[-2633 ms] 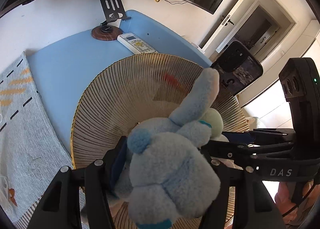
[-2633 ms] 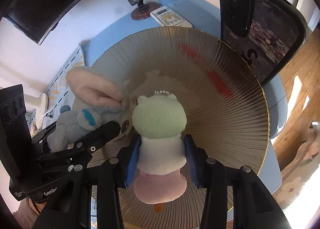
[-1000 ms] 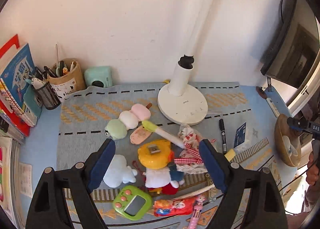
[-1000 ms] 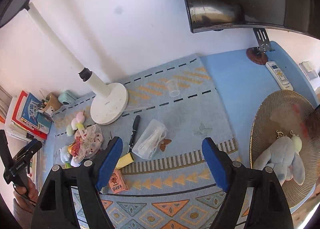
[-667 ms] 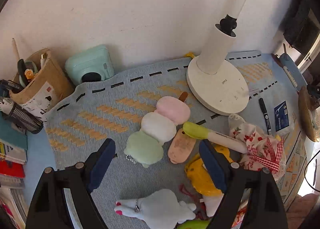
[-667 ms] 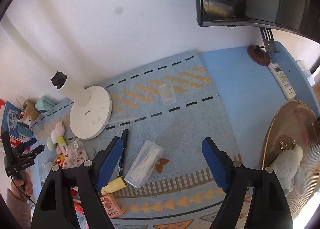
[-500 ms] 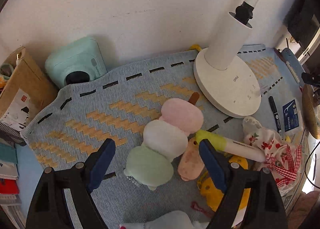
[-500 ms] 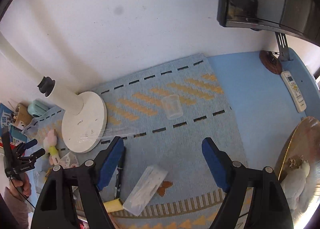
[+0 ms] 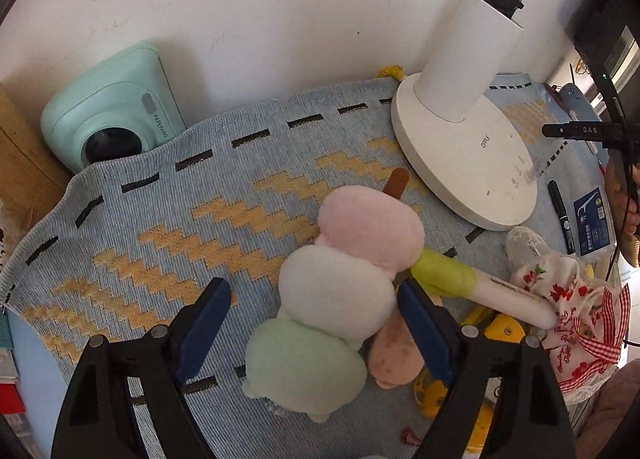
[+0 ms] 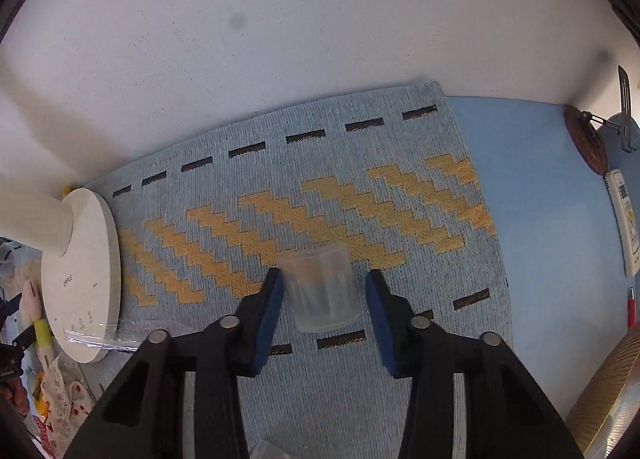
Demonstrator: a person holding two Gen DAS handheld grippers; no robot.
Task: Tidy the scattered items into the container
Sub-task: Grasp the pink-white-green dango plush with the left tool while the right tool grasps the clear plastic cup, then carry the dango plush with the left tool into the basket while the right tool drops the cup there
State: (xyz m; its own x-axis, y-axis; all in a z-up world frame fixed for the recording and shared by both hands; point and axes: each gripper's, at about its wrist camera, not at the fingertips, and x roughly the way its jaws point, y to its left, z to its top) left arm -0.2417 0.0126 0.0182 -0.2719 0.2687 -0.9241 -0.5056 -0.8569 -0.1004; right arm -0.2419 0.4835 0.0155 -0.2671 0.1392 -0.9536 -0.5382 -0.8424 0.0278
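A plush dango skewer (image 9: 336, 291) with pink, white and green balls lies on the blue mat. My left gripper (image 9: 316, 311) is open, and the white ball sits between its blue pads. A clear plastic cup (image 10: 320, 291) stands on the mat in the right wrist view. My right gripper (image 10: 324, 295) is open around it, a pad on either side with a gap. The gold ribbed basket (image 10: 608, 391) shows only as a rim at the lower right.
A white lamp base (image 9: 464, 163) stands right of the skewer, a mint instant camera (image 9: 116, 119) by the wall at left. A green-tipped pen (image 9: 480, 291), a floral pouch (image 9: 568, 307), a peach plush (image 9: 396, 355) and yellow toy crowd the right. A remote (image 10: 624, 219) lies far right.
Both grippers have come down closer to the mat. The left one now straddles the dango plush, and the right one now has the clear cup between its pads.
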